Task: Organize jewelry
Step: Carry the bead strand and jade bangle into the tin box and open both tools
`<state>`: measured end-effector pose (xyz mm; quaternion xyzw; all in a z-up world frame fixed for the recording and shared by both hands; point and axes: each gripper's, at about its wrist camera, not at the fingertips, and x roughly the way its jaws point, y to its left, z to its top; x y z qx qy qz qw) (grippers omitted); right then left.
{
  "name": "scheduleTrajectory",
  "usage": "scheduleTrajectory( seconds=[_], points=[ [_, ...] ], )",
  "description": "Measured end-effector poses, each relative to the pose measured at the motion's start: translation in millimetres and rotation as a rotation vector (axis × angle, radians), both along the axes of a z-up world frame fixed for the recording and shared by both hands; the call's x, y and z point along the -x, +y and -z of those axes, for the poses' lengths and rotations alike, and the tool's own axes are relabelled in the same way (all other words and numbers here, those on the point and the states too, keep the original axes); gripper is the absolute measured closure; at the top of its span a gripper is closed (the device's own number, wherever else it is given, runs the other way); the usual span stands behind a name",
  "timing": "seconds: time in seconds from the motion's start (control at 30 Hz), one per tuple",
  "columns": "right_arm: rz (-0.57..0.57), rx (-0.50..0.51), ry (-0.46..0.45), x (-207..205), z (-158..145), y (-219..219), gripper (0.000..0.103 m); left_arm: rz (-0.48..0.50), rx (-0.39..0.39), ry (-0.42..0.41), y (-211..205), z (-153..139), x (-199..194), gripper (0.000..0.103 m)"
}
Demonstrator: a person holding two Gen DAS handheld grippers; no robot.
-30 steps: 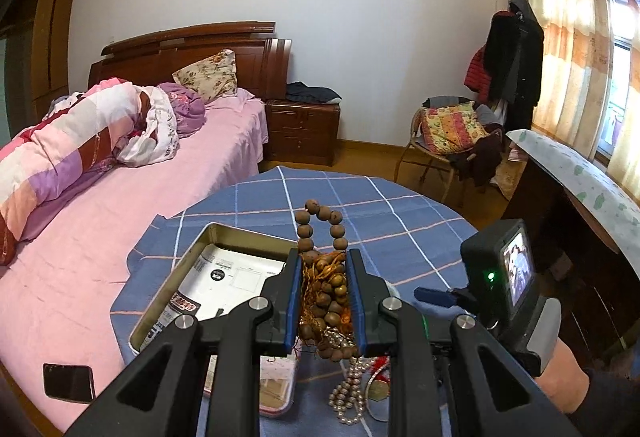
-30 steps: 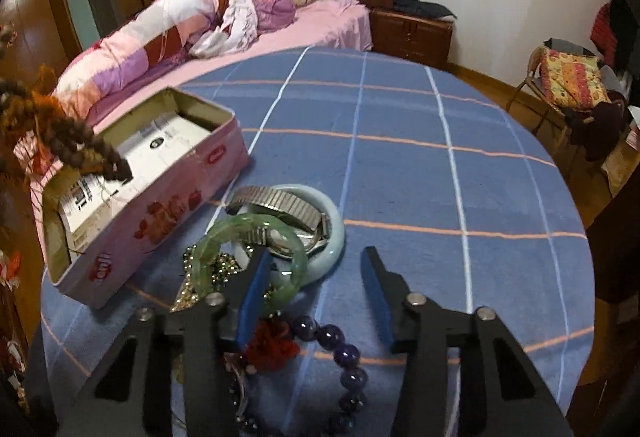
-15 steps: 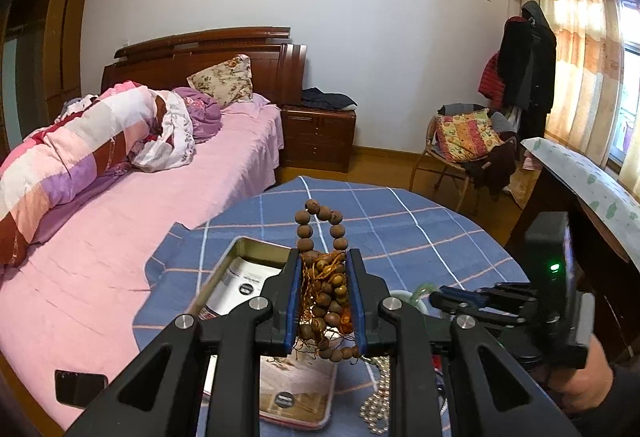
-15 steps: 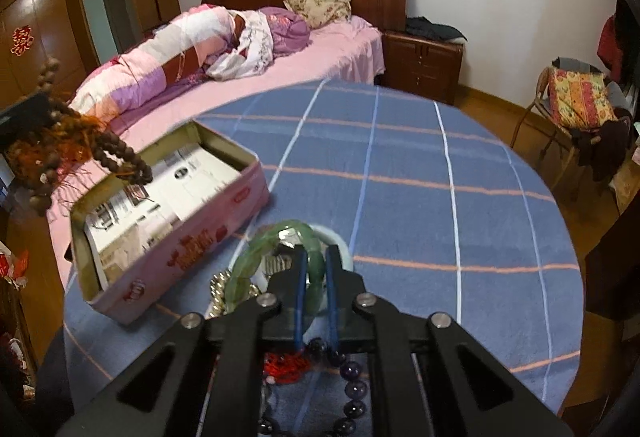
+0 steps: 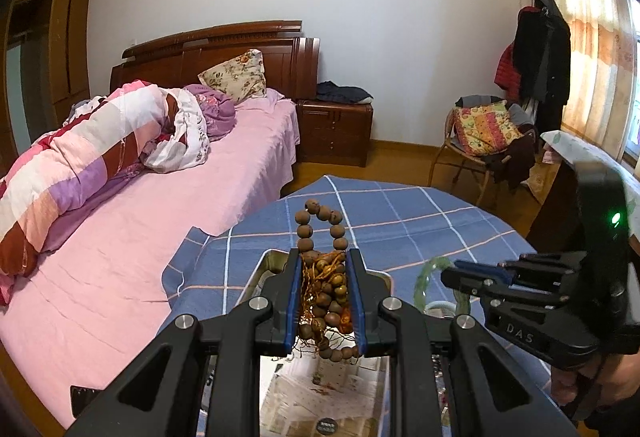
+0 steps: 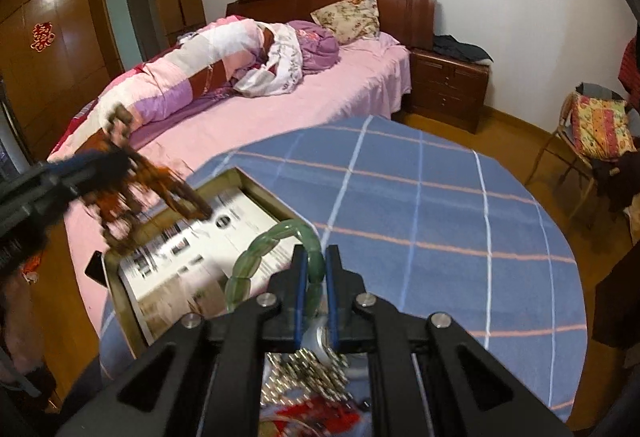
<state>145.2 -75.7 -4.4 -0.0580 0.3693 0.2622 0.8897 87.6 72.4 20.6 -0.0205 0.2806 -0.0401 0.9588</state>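
Now both grippers are carrying jewelry toward the open tin box [image 6: 132, 311] on the blue checked tablecloth [image 6: 440, 221]. A second ago the right gripper [image 6: 314, 273] stood spread over the pile; half a second ago it had clamped down, and here it has lifted the green bangle [image 6: 260, 245] clear of the cloth, its blue pads [image 6: 301, 289] pinched on the ring's lower arc. That lift suggests the bangle's pick is done and only the drop into the box remains.

Over the same second the left gripper [image 5: 323, 277] has stayed clenched on the wooden bead bracelet [image 5: 320, 233], a loop of beads standing above its fingertips and a tangle of orange cord between them. It has drifted forward and now hangs above the box's near end, the printed paper lining [image 5: 320, 397] visible directly beneath.

Relative to the box, the bangle is raised just over its right-hand wall; the remaining pile [image 6: 304, 369], seemingly a metal band and red cord though blurred, lies on the cloth beside that same wall, under the right gripper.
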Motion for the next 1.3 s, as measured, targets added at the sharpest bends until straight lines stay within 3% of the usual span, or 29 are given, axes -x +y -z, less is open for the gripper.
scheduleTrajectory(
  seconds=[0.23, 0.67, 1.13, 1.2, 1.27, 1.3],
  points=[
    [-0.023, 0.01, -0.009, -10.3, -3.7, 27.7, 0.092, -0.014, -0.013, 0.028, 3.4, 8.4, -15.1, 0.082],
    [-0.022, 0.039, 0.036, -29.2, 17.6, 54.5, 0.092, -0.012, -0.014, 0.084, 7.6, 30.5, -39.9, 0.082],
    [0.003, 0.094, 0.079, -39.4, 43.5, 51.7, 0.087, -0.022, -0.036, 0.139, 8.0, 50.2, -51.9, 0.08],
    [-0.001, 0.087, 0.083, -39.1, 44.2, 50.6, 0.085, -0.016, -0.051, 0.147, 4.3, 51.4, -51.6, 0.074],
    [-0.003, 0.076, 0.082, -38.6, 43.8, 49.4, 0.082, -0.036, -0.064, 0.135, 2.4, 50.1, -49.2, 0.049],
    [-0.003, 0.072, 0.075, -37.2, 42.8, 48.1, 0.079, -0.043, -0.067, 0.124, 1.8, 48.8, -47.4, 0.043]
  ],
)
